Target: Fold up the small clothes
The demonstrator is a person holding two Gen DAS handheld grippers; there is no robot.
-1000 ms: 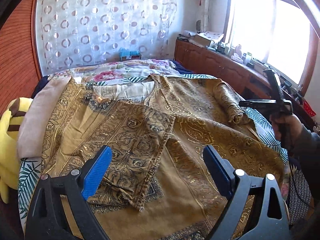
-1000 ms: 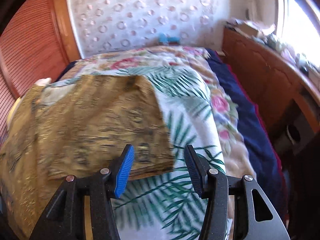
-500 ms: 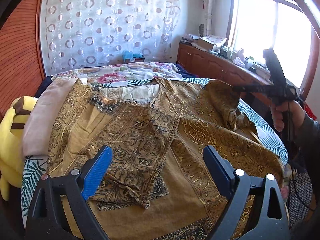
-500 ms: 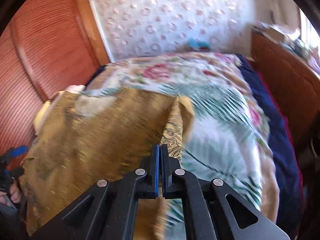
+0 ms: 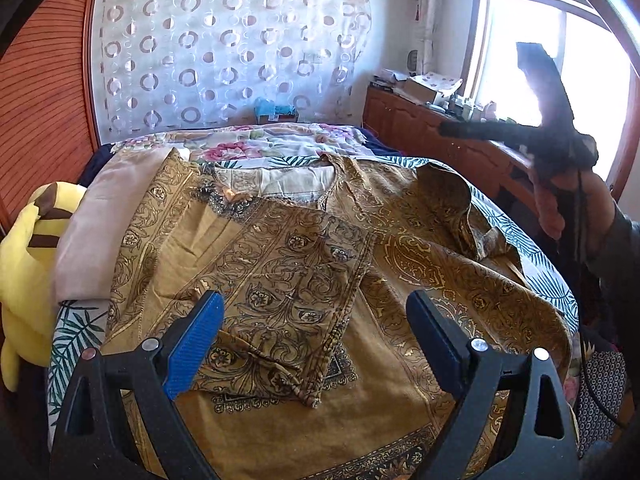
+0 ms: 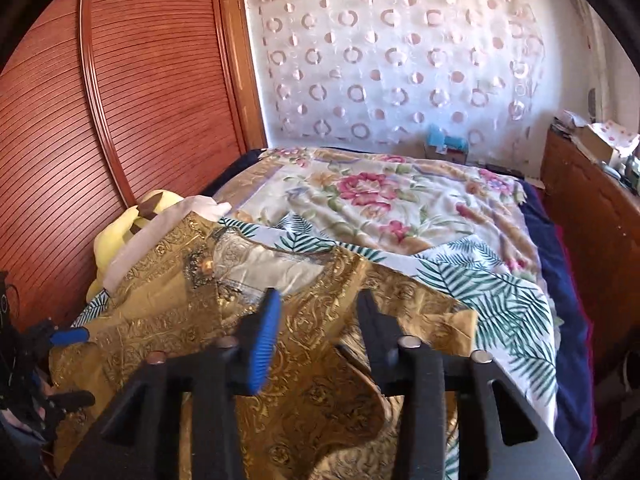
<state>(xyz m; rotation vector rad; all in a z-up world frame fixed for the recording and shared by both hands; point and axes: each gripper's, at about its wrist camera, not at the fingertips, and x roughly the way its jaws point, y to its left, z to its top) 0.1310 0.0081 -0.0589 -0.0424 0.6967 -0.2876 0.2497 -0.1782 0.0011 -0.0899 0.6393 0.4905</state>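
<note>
A gold-brown patterned garment point(image 5: 304, 280) lies spread on the bed, its left sleeve folded in across the chest. Its right sleeve point(image 5: 452, 208) lies crumpled and partly turned inward. It also shows in the right wrist view point(image 6: 304, 360). My left gripper point(image 5: 316, 344) is open and empty above the garment's lower front. My right gripper point(image 6: 316, 320) is open and empty above the right sleeve; in the left wrist view it point(image 5: 532, 128) hangs raised at the right of the bed.
A yellow plush toy point(image 5: 24, 264) and a pink pillow point(image 5: 100, 220) lie at the bed's left edge. A floral blanket point(image 6: 380, 208) covers the far bed. A wooden cabinet point(image 5: 432, 136) runs along the right, a slatted wardrobe point(image 6: 120, 100) on the left.
My right gripper shut on the right sleeve, carried it inward, then opened and let it drop. It has risen. My left gripper stayed open and hardly moved.
</note>
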